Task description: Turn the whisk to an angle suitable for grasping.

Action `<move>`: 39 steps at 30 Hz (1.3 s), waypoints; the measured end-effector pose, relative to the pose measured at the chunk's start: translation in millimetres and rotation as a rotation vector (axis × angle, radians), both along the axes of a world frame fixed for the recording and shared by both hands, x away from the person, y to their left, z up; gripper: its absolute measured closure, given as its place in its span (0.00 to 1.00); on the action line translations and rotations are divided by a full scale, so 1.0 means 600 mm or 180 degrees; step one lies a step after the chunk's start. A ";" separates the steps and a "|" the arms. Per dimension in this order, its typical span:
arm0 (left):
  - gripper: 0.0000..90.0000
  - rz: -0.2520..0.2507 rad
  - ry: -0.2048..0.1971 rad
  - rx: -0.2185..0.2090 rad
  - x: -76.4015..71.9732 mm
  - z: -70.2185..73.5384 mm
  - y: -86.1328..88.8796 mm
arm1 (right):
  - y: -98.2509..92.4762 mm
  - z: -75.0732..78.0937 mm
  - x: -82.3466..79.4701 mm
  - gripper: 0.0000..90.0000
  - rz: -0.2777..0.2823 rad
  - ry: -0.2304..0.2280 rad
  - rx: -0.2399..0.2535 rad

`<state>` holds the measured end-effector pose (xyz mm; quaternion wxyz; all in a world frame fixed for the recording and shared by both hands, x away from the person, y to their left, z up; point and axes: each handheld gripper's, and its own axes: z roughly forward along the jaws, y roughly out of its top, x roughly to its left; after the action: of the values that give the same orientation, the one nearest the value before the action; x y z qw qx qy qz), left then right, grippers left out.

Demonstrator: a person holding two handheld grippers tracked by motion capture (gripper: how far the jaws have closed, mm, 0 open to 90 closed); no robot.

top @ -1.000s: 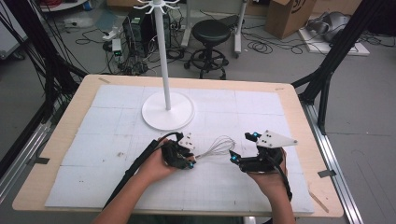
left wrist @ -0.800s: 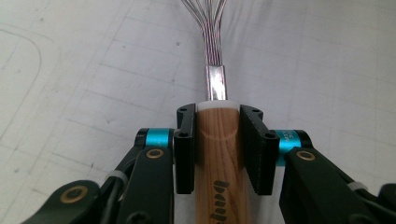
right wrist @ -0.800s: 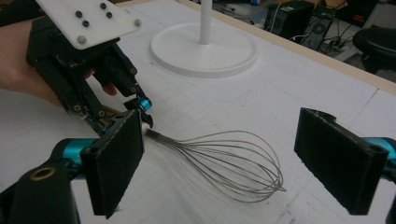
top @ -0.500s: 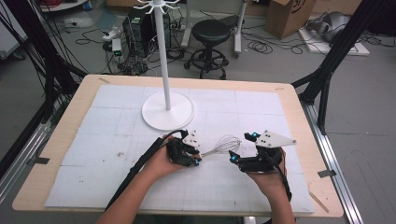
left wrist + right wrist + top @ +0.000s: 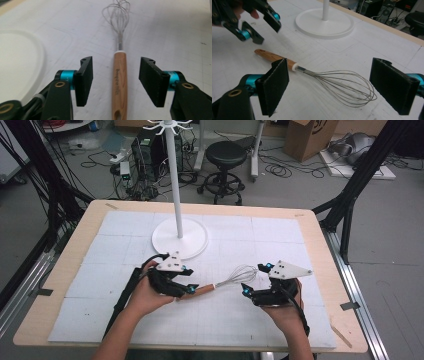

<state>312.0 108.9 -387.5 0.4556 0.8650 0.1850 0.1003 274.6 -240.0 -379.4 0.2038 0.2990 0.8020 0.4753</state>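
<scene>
A whisk (image 5: pixel 227 280) with a wooden handle (image 5: pixel 120 82) and a wire head (image 5: pixel 342 85) lies flat on the white mat (image 5: pixel 250 235). My left gripper (image 5: pixel 189 289) hovers over the handle's end. Its jaws have just been opening and now stand either side of the handle (image 5: pixel 277 57) without touching it. In the left gripper view, the left gripper (image 5: pixel 116 75) looks straight along the whisk. My right gripper (image 5: pixel 256 279) is open wide at the wire head. In its own view, the right gripper (image 5: pixel 334 85) has the wires lying between and ahead of its jaws, and the left gripper (image 5: pixel 263 27) shows at upper left.
A white stand with a round base (image 5: pixel 180 237) and a tall pole (image 5: pixel 174 180) rises just behind the left hand. Its base (image 5: pixel 324 22) lies close beyond the whisk. The wooden table edge (image 5: pixel 320 250) borders the mat; a stool and cables are on the floor behind.
The left gripper has opened, let go of the whisk handle and drawn back to the left and slightly up. The right gripper has stayed put.
</scene>
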 end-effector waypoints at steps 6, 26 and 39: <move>0.40 0.0309 -0.0077 -0.0232 -0.015 0.003 0.073 | 0.005 -0.005 0.001 0.17 0.0043 0.0058 0.0028; 0.16 0.0378 0.0065 -0.0557 -0.011 -0.008 0.128 | 0.010 -0.014 0.007 0.17 0.0029 0.0152 -0.0004; 0.02 0.0349 0.0083 -0.0649 -0.006 -0.009 0.143 | 0.007 -0.015 0.011 0.17 0.0003 0.0172 0.0024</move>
<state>308.4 194.4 -392.8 0.5326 0.8039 0.2472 0.0945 281.2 -236.0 -388.7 0.1807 0.3121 0.8055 0.4701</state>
